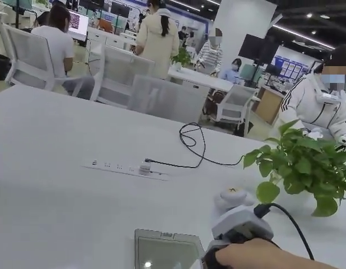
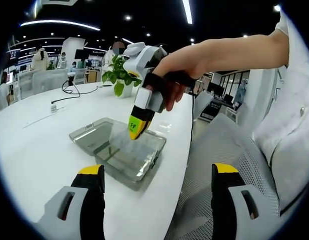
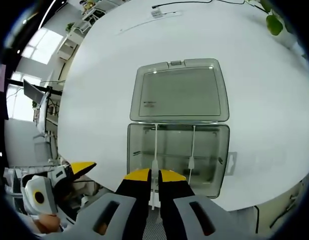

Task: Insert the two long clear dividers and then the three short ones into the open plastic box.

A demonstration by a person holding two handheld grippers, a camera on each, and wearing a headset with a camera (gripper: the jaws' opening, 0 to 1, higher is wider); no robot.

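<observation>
- Right gripper view: the right gripper (image 3: pixel 150 176) is at the box's (image 3: pixel 132 155) near wall, fingers clamped on a long divider (image 3: pixel 155 142) standing inside the box.
- A second divider (image 3: pixel 193 142) also stands in the box.
- The left gripper (image 2: pixel 157 170) hovers near the box, fingers apart, empty.

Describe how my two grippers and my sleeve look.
The left gripper and right gripper have grey-white bodies and black jaws capped in yellow. The right one has a black grip and a black cable at its rear. The person wears a white sleeve.
</observation>
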